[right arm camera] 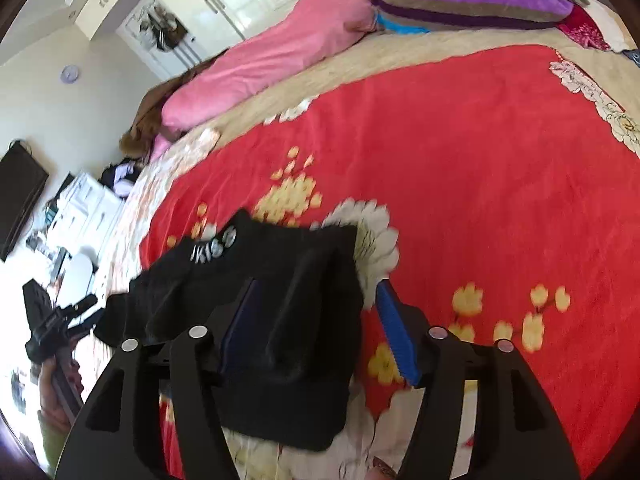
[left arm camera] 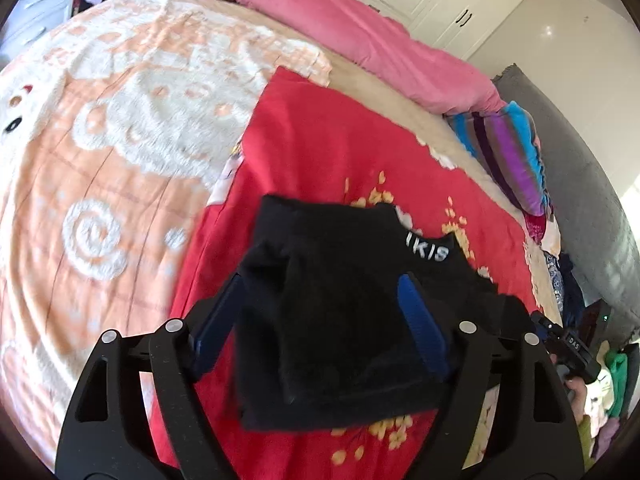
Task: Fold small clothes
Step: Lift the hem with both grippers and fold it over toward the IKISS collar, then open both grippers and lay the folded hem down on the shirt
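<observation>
A black garment [left arm camera: 328, 312] is seen lying between the spread blue fingers of both tools, over the red floral blanket [left arm camera: 320, 152] on the bed. The left tool [left arm camera: 320, 320] and the right tool [right arm camera: 316, 320] are each held open, cloth draped across one finger. White lettering, partly readable as "KIS", is shown on the waistband [left arm camera: 430, 252]. A pink quilt [left arm camera: 360, 32] is piled along the bed's far edge.

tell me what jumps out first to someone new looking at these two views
The black garment with white waistband lettering lies draped between the fingers of the left gripper and the right gripper. Under it spreads a bright red floral blanket, with a pink quilt rolled along the bed's far side.
</observation>
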Demonstrator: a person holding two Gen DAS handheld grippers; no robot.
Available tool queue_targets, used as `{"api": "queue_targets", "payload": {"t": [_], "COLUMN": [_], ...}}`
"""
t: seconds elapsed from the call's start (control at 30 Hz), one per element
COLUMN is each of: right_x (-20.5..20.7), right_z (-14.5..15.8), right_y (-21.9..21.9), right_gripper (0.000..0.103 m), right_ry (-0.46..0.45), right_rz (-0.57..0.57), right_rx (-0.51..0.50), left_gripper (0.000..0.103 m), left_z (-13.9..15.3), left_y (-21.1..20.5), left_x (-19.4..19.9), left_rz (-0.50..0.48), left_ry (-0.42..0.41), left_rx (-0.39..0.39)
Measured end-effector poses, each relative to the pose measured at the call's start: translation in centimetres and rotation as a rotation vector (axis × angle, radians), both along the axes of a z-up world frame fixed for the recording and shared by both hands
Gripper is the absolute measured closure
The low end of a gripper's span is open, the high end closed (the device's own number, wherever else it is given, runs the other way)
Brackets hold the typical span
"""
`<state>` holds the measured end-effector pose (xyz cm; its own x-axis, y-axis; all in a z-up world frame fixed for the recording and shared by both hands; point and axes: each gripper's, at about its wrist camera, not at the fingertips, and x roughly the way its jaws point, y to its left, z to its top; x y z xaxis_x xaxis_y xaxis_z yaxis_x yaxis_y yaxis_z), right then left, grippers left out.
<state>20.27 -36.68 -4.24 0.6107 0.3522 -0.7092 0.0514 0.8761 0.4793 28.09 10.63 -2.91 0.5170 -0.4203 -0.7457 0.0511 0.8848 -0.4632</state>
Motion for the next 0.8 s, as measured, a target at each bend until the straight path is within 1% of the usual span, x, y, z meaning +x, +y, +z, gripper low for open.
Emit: {"api": "queue_targets", "payload": {"t": [0.07,0.1,0.2,0.23,0.3,0.33,0.37,0.4,0.43,0.47,0.5,0.53,0.57,0.67,0.7,0.8], "right_x": [0.0,0.0,0.0,0.0,0.1,0.1,0.2,0.2,0.2,0.3,0.4,0.4,0.5,1.2,1.7,3.3], "right_z": [0.0,0.1,-0.4,-0.6,-0.9,-1.0,-1.1,-1.1,-1.1,-1.1,-1.1,-1.0,-0.8,0.1,0.6,1.8], "right_y": [0.8,1.1,1.8,1.9,1.9,2.0,2.1,2.2,2.3,2.5,2.6,2.7,2.5,1.5,1.0,-0.1], "right_gripper": [0.041,0.041,0.041,0.041,0.041,0.041,0.041,0.041,0.043,0.049,0.074,0.097,0.097,0.097,0.097,0.097], "right_ry": [0.000,0.000,0.016,0.025,0.035,0.040,0.043,0.044,0.046,0.046,0.045,0.044,0.038,-0.008,-0.031,-0.092], "right_rz": [0.024,0.033,0.039,0.038,0.035,0.038,0.040,0.049,0.056,0.067,0.086,0.097,0.098,0.074,0.062,0.029], "right_rx": [0.002,0.003,-0.003,-0.003,-0.005,-0.005,-0.007,-0.009,-0.014,-0.019,-0.011,-0.002,0.017,0.134,0.170,0.221], "left_gripper": [0.032,0.032,0.032,0.032,0.033,0.037,0.052,0.063,0.079,0.090,0.094,0.098,0.099,0.100,0.101,0.101], "left_z": [-0.2,-0.4,-0.9,-1.1,-1.5,-1.7,-1.9,-2.1,-2.3,-2.5,-2.3,-2.1,-1.5,-0.2,0.1,0.6], "left_y": [0.2,0.0,-0.8,-0.9,-1.2,-1.6,-2.1,-2.4,-2.6,-2.6,-2.5,-2.5,-2.3,-2.0,-2.0,-1.2], "left_x": [-0.7,-1.2,-1.5,-1.5,-1.4,-1.4,-1.4,-1.4,-1.3,-1.2,-1.2,-1.2,-1.1,-0.5,-0.2,1.5], "left_rz": [-0.012,-0.033,-0.068,-0.071,-0.084,-0.100,-0.114,-0.121,-0.123,-0.117,-0.120,-0.124,-0.127,-0.119,-0.116,-0.067], "left_ry": [0.018,0.029,0.041,0.041,0.049,0.051,0.053,0.058,0.066,0.066,0.058,0.048,0.023,-0.030,-0.043,-0.074], "left_rx": [-0.010,-0.003,0.040,0.029,-0.018,-0.017,0.003,0.014,0.017,0.006,-0.017,-0.036,-0.078,-0.170,-0.179,-0.201]}}
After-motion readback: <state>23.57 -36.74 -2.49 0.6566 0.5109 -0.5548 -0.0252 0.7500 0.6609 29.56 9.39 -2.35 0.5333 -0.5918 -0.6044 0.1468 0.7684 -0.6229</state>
